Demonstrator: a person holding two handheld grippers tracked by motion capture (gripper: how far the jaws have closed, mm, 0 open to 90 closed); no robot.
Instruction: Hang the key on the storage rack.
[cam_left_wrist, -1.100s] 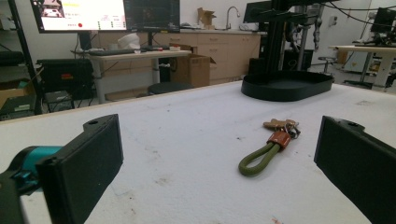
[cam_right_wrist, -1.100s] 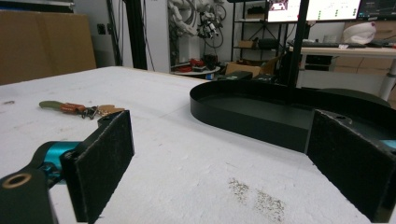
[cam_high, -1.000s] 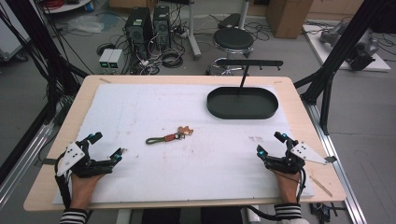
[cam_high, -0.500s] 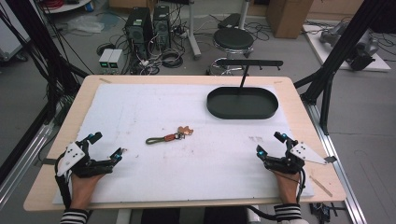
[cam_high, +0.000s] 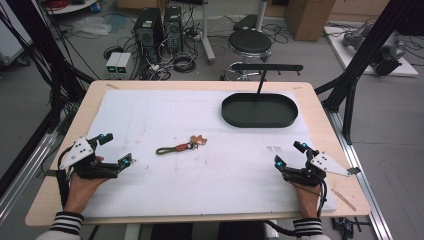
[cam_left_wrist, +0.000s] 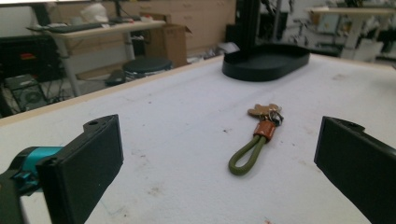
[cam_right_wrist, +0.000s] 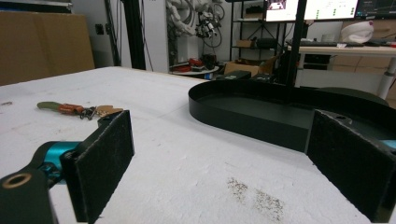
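Left tongs (cam_high: 116, 150) released on near bench (cam_high: 210, 210) edge, right tongs (cam_high: 290, 155) likewise released (both empty), keyring with olive loop (cam_high: 181, 147) lying flat between them, nearer the left tongs, black oval tray (cam_high: 259, 110) beyond the right tongs

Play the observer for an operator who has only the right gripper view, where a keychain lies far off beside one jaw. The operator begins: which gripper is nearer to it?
Observer: In the high view the keychain lies nearer the left gripper than the right gripper.
Operator: Is the left one ready for it?
Observer: In the left gripper view its jaws stand wide apart, and the keychain lies on the table ahead, its olive loop end nearest.
Operator: What shape is the black tray?
Observer: From above, the black tray is an oval with a post rising at its far side.
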